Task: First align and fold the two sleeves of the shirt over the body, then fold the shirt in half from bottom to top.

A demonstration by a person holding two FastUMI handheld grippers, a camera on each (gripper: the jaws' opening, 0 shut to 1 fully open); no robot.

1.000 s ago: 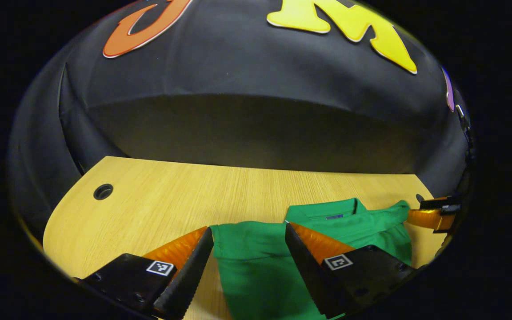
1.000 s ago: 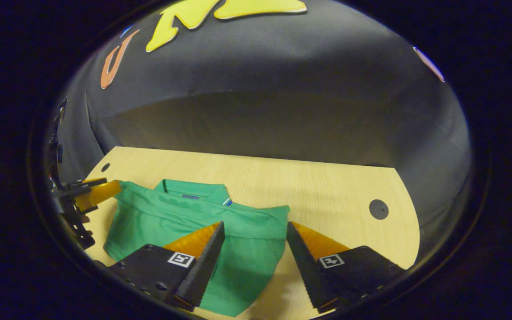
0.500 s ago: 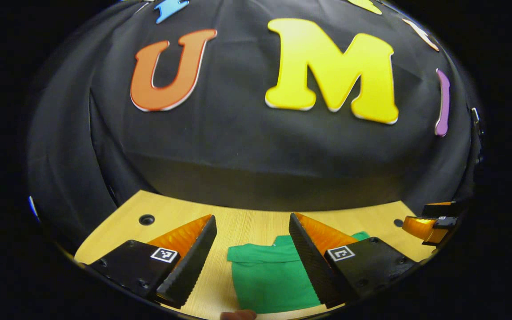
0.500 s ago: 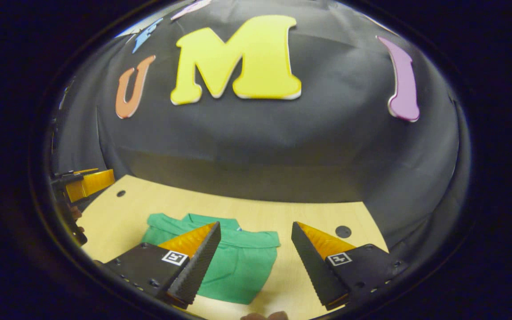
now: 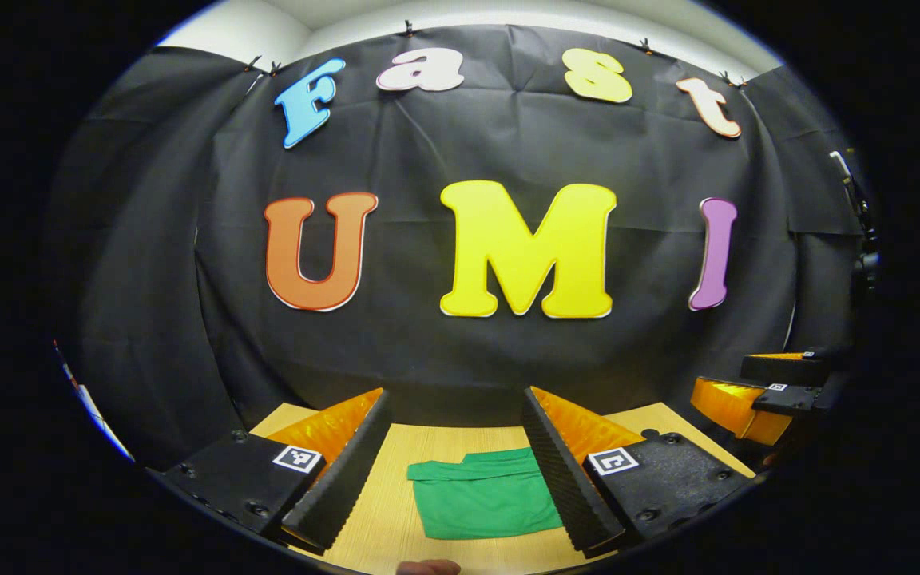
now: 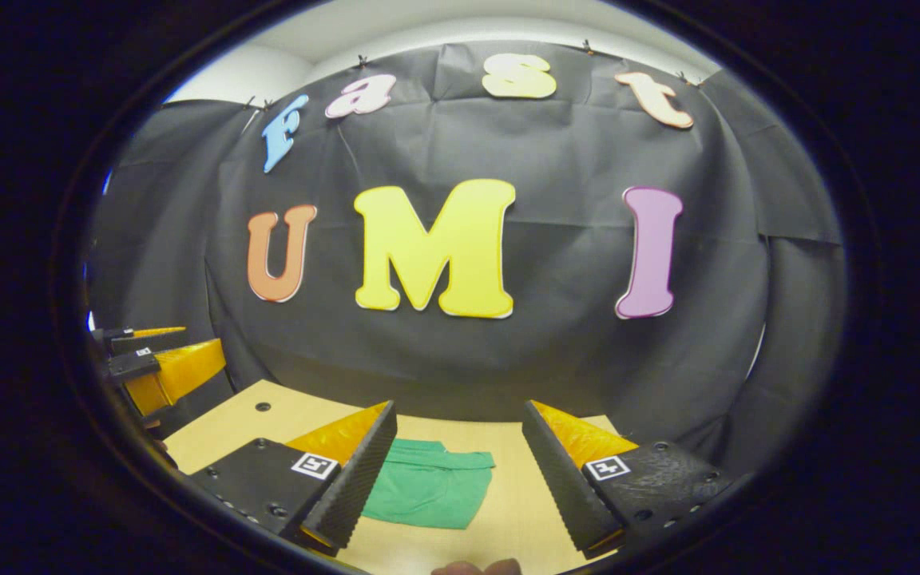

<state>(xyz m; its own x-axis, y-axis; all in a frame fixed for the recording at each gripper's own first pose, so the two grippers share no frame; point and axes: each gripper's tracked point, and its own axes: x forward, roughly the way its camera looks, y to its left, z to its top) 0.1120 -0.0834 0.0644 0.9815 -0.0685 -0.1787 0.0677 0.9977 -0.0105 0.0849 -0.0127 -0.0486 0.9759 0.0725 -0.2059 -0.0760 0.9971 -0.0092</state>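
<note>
Green shirt (image 5: 485, 503) lies folded low centre on the table (image 5: 396, 523), both the left gripper (image 5: 455, 467) and right gripper (image 6: 457, 471) spread empty above; a careless brushing pass could undo its folds

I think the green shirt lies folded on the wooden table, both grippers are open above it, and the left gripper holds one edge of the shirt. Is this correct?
Not quite. The left gripper holds nothing: in the left gripper view its jaws stand open and apart from the green shirt, which lies folded on the wooden table. The right gripper is open too.
</note>
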